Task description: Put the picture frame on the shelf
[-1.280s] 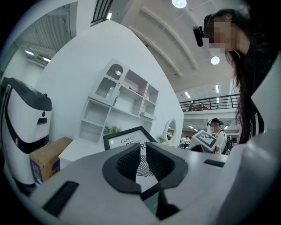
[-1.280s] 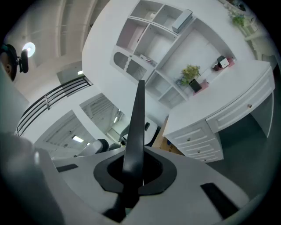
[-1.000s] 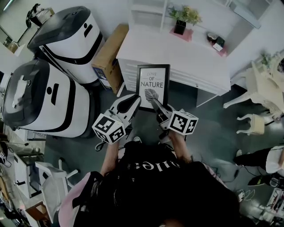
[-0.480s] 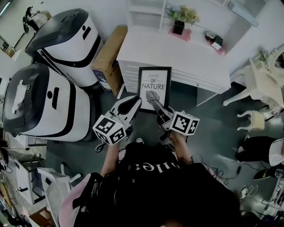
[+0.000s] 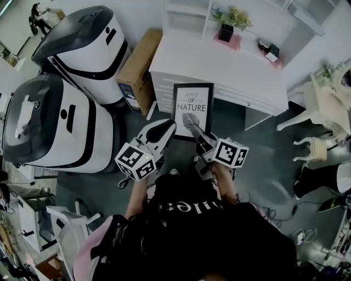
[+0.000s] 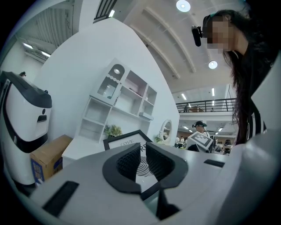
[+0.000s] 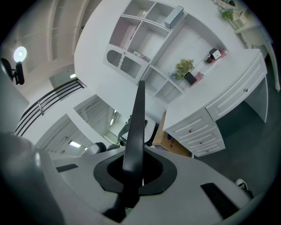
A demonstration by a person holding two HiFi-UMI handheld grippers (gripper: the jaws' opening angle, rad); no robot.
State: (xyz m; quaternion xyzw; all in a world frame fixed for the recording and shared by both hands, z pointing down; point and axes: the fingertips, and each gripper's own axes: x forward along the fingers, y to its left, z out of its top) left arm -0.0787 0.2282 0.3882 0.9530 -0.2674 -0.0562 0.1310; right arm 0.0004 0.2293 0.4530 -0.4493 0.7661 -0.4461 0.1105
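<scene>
Right claw [image 5: 190, 124] clamps picture frame [image 5: 192, 104] near white desk [image 5: 219, 68], grey floor [image 5: 263, 159].

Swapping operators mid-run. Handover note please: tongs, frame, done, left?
Right tongs: shut on the picture frame at its lower edge, holding it in front of the white desk.
Left tongs: open by the frame's lower left corner, not gripping.
Shelf: on the desk, ahead.
Done: frame gripped.
Left: carry it to the shelf, set it down, release.
</scene>
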